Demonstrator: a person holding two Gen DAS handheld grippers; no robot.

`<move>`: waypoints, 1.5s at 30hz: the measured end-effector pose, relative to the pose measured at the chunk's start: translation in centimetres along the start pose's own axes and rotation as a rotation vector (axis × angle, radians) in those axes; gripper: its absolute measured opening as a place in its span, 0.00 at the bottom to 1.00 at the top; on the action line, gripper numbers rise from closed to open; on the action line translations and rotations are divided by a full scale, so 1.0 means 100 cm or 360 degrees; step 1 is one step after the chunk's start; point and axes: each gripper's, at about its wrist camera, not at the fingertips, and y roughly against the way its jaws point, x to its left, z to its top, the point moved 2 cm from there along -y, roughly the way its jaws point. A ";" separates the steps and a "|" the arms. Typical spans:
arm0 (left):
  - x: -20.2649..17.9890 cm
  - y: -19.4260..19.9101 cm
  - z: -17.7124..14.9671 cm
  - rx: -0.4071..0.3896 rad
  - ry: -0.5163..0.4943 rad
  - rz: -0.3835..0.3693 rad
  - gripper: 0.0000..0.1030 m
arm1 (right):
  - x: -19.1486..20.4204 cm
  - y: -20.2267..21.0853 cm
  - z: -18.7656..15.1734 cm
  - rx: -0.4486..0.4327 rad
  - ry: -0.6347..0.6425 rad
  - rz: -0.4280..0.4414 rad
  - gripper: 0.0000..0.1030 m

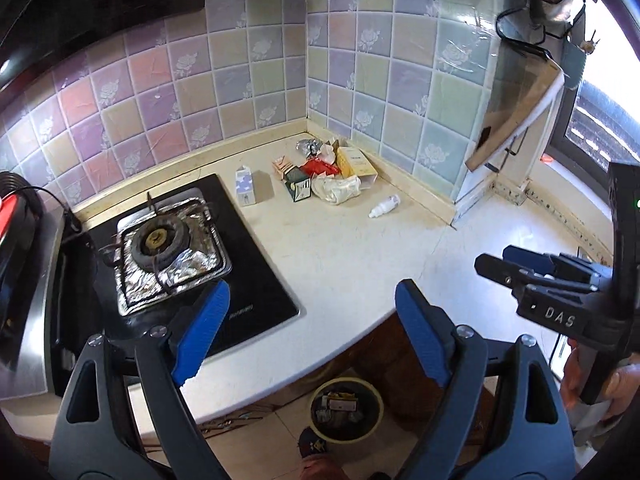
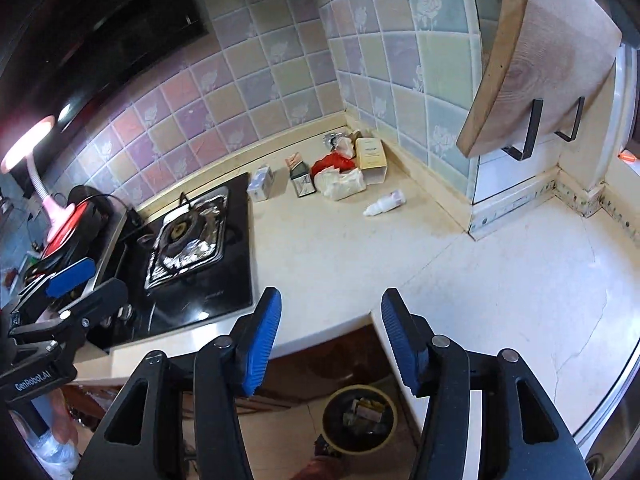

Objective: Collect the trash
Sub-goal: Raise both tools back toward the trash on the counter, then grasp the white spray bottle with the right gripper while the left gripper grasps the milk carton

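Blue fingers (image 1: 420,332), bin (image 1: 346,410), stove (image 1: 168,240)

Trash pile (image 2: 344,168) in corner, bin (image 2: 360,420) below

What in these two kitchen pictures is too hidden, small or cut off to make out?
- Trash bin contents: both views, too small and dark to name.
- Corner trash pile: left wrist view, items overlap; those at the back are hidden.
- Small white bottle label: right wrist view, too small to read.
- Hanging cutting board: right wrist view, top cut off by the edge.
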 end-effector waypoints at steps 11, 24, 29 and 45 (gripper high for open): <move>0.046 -0.160 0.106 0.0094 0.0043 -0.0177 0.81 | -0.023 -0.148 0.082 0.0122 -0.0212 -0.0174 0.52; 0.087 -0.356 0.158 0.0341 0.0205 -0.0255 0.81 | -0.067 -0.327 0.124 0.0340 -0.0588 -0.0370 0.52; 0.090 -0.401 0.160 0.0419 0.0262 -0.0245 0.81 | -0.075 -0.366 0.125 0.0397 -0.0625 -0.0444 0.52; 0.092 -0.456 0.149 0.0542 0.0336 -0.0227 0.47 | -0.064 -0.411 0.148 0.0311 -0.0383 -0.0603 0.23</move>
